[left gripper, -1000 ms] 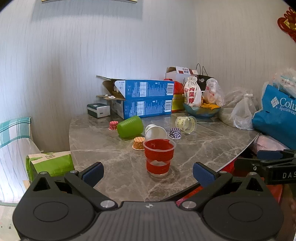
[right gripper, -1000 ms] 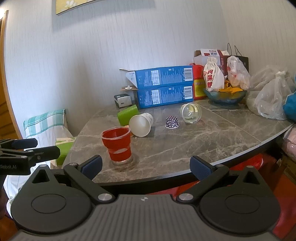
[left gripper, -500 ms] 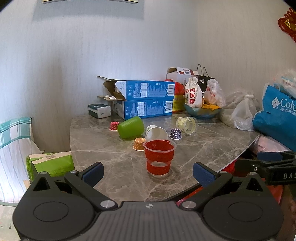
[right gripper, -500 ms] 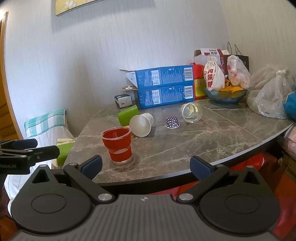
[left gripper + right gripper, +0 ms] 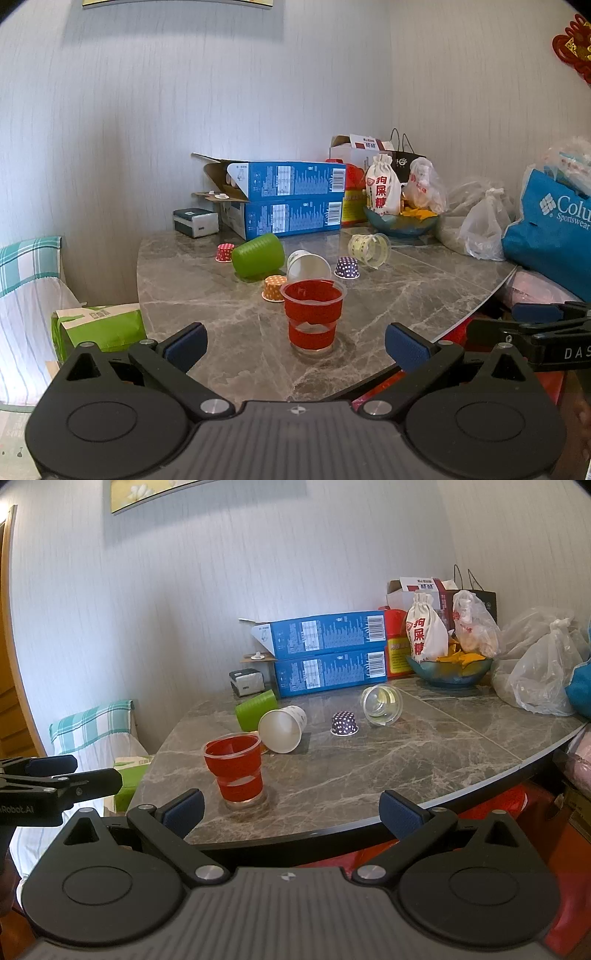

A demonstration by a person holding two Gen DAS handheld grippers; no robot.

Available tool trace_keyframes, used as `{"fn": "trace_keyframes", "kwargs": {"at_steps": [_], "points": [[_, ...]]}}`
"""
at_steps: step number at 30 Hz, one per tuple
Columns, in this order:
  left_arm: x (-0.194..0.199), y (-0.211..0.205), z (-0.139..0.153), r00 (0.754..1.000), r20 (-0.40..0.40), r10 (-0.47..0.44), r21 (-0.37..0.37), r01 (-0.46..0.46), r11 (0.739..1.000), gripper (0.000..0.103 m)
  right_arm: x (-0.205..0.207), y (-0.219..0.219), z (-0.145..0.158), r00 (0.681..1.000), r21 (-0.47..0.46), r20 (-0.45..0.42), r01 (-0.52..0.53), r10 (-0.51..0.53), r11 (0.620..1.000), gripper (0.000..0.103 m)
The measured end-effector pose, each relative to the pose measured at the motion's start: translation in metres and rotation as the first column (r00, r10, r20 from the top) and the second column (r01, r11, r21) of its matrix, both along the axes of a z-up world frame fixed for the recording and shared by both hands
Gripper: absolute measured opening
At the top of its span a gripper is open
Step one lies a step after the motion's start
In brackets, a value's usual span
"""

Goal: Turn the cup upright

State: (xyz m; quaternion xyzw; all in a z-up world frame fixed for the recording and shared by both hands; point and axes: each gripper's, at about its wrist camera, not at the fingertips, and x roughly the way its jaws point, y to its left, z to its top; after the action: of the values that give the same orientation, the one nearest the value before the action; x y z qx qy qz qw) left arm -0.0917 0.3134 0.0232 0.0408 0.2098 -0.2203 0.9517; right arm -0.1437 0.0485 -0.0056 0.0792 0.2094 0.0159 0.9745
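A red plastic cup (image 5: 313, 318) (image 5: 235, 771) stands upright near the front edge of the marble table (image 5: 406, 295) (image 5: 424, 746). Behind it a white paper cup (image 5: 308, 264) (image 5: 282, 728), a green cup (image 5: 258, 254) (image 5: 255, 709) and a clear cup (image 5: 370, 249) (image 5: 381, 705) lie on their sides. My left gripper (image 5: 295, 345) is open and empty, just short of the red cup. My right gripper (image 5: 291, 812) is open and empty, off the table's front edge, right of the red cup.
Small upturned paper liners sit among the cups: purple (image 5: 347, 267) (image 5: 344, 723), orange (image 5: 274, 288) and red (image 5: 225, 252). Two blue boxes (image 5: 291, 199) (image 5: 328, 653), a bowl (image 5: 400, 221) (image 5: 450, 670) and plastic bags (image 5: 539, 679) line the back. A blue bag (image 5: 550, 229) stands right.
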Motion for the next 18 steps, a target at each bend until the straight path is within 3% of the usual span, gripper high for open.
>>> {"fn": "trace_keyframes", "kwargs": {"at_steps": [18], "points": [[0.0003, -0.0026, -0.0031, 1.0, -0.012, -0.004, 0.003, 0.004, 1.0, 0.103, -0.0012, -0.0006, -0.0006, 1.0, 0.002, -0.009, -0.01, 0.01, 1.0, 0.102]]}}
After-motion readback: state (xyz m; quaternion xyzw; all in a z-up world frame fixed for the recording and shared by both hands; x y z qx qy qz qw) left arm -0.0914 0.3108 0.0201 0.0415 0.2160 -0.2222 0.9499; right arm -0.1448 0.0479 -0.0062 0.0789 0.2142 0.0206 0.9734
